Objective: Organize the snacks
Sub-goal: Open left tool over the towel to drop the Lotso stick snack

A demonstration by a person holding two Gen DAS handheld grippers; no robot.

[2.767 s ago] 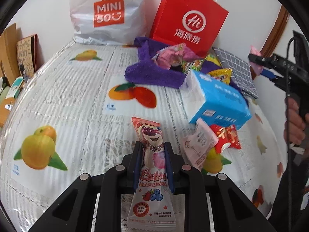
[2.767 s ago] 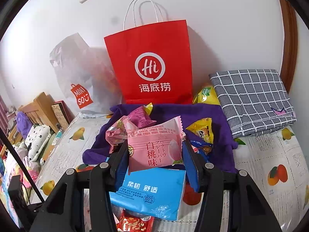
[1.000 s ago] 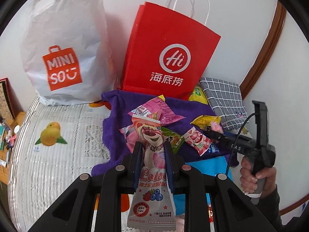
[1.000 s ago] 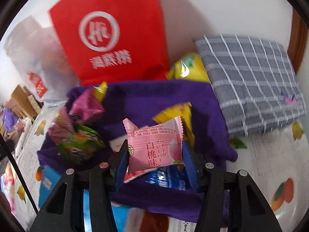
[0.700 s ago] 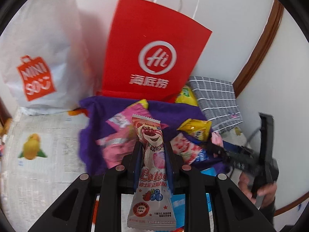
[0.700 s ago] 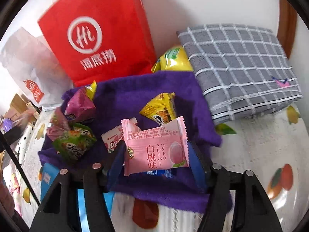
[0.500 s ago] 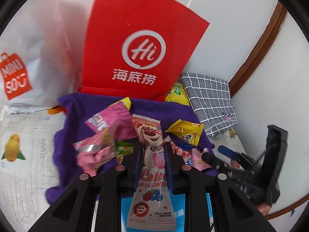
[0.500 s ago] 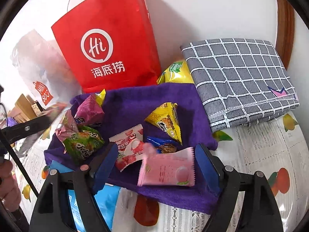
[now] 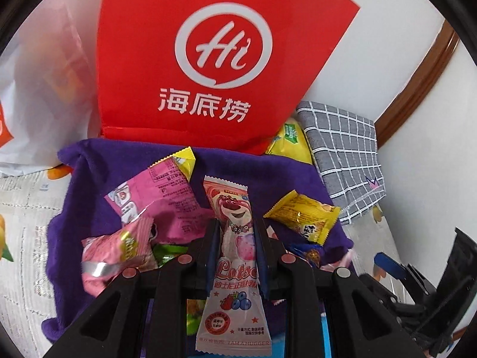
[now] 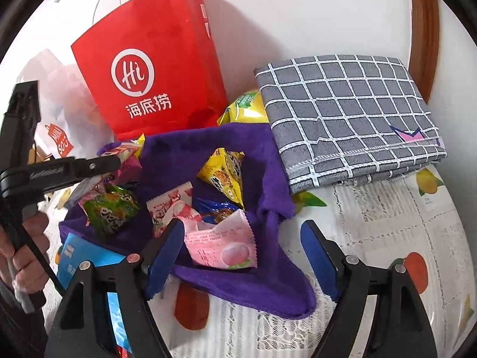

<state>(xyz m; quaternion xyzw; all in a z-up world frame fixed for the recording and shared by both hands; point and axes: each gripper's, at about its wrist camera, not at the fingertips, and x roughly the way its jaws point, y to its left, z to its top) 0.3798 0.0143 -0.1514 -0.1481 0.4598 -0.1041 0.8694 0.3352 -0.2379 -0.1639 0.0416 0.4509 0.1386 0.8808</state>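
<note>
My left gripper (image 9: 235,223) is shut on a long pink Lotso bear snack packet (image 9: 234,256) and holds it above the purple towel (image 9: 89,185). My right gripper (image 10: 241,229) is open and empty. A pink peach snack packet (image 10: 222,244) lies on the purple towel (image 10: 268,286) just ahead of its jaws. Several snacks lie on the towel: a green packet (image 10: 111,208), a yellow packet (image 10: 225,176), a strawberry packet (image 10: 168,205), a pink packet (image 9: 158,191).
A red paper bag (image 10: 152,68) stands behind the towel against the wall, with a white Miniso bag (image 10: 56,113) to its left. A folded grey checked cloth (image 10: 348,113) lies at right. A blue tissue pack (image 10: 86,259) lies by the towel's near left edge.
My right gripper has opened and the pink peach packet has dropped onto the towel. My left gripper has moved closer over the towel, still holding the Lotso packet.
</note>
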